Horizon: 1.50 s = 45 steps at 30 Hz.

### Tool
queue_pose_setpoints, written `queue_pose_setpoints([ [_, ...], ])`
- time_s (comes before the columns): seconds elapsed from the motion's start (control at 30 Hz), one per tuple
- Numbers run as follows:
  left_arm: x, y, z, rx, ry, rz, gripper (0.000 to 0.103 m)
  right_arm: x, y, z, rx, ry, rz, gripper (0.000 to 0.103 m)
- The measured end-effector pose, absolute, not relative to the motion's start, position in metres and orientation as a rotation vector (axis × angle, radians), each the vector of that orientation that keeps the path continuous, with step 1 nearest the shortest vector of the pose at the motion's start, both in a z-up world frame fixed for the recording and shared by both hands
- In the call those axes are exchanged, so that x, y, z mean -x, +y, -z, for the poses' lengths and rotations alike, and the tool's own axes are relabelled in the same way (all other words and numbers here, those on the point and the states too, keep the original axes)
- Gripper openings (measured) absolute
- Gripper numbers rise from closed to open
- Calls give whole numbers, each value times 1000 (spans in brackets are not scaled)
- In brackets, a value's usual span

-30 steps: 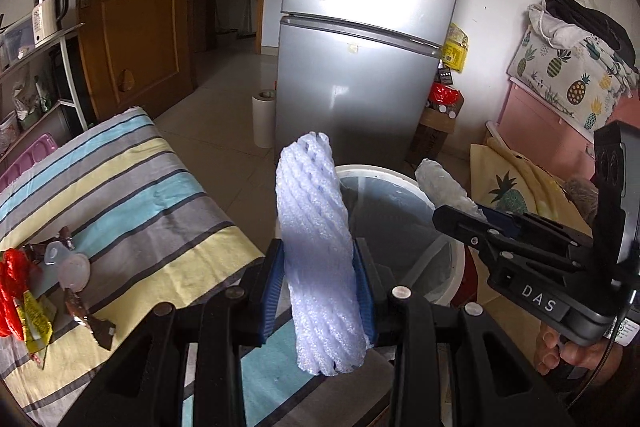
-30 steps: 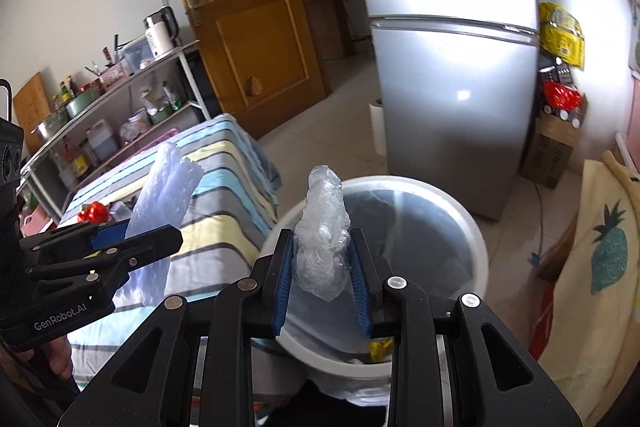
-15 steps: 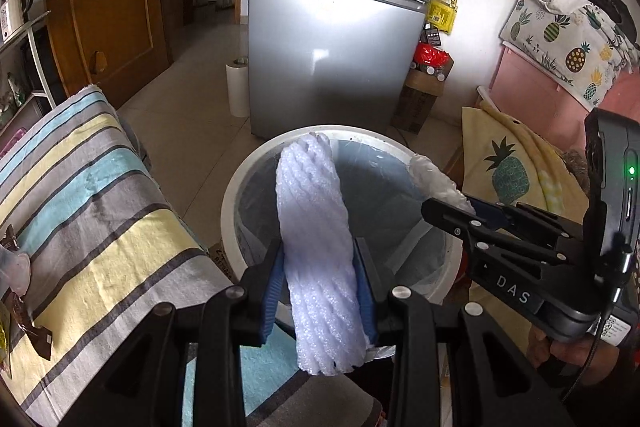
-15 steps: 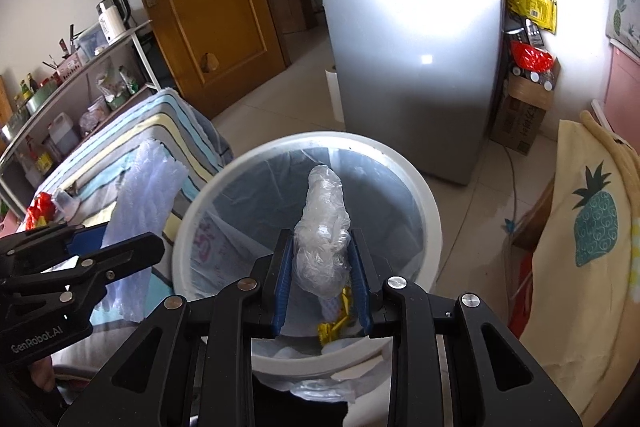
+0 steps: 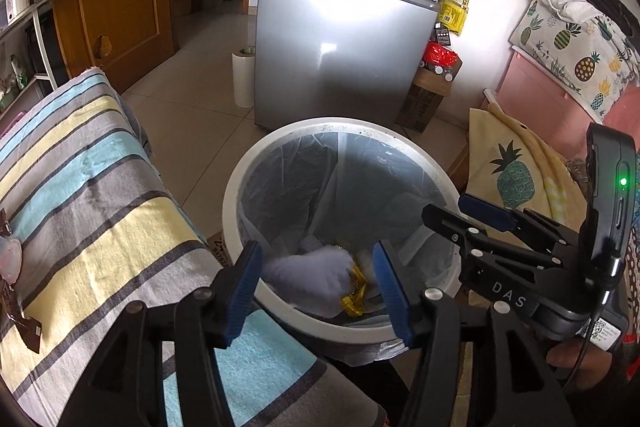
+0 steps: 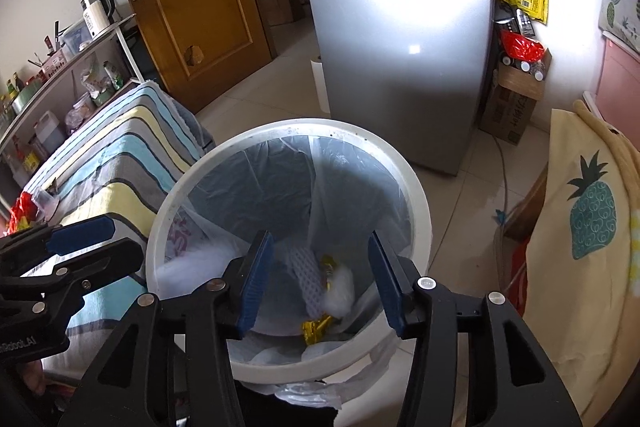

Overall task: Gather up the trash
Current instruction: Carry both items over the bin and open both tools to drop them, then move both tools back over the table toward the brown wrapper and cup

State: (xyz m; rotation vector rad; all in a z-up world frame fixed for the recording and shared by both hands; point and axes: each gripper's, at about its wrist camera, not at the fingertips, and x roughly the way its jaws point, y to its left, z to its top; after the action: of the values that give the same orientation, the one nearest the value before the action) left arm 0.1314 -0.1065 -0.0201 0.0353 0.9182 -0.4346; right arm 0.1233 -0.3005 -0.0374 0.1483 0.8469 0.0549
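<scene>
Both grippers hang over the mouth of the white bin [image 5: 416, 163], pointing down into it, and both are letting go. The left gripper [image 5: 324, 291] has its jaws opening with nothing between the blue pads; the white foam net sleeve [image 5: 320, 275] lies loose at the bottom of the liner, beside a gold wrapper [image 5: 354, 297]. The right gripper [image 6: 320, 279] is likewise opening and empty, and the crumpled clear plastic [image 6: 340, 293] rests below it next to the foam.

To finish this release well, let the jaws spread fully before lifting, so nothing clings to a pad and gets dragged out. Rise straight up, clear of the rim and the thin liner. More litter, red and yellow wrappers [image 6: 22, 211], sits on the striped desk [image 5: 92, 195] to the left; that looks like the next target
</scene>
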Motion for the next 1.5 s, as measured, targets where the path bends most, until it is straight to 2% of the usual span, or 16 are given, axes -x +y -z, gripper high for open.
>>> queue_pose_setpoints([
  [0.7,-104,-60,-10,8,822,354,65,-99,-271,3,-133,755,-93,51],
  [1.5,-63,63,-27,102,721,91,70,-93,-164,-24,-72,674,-314,55],
])
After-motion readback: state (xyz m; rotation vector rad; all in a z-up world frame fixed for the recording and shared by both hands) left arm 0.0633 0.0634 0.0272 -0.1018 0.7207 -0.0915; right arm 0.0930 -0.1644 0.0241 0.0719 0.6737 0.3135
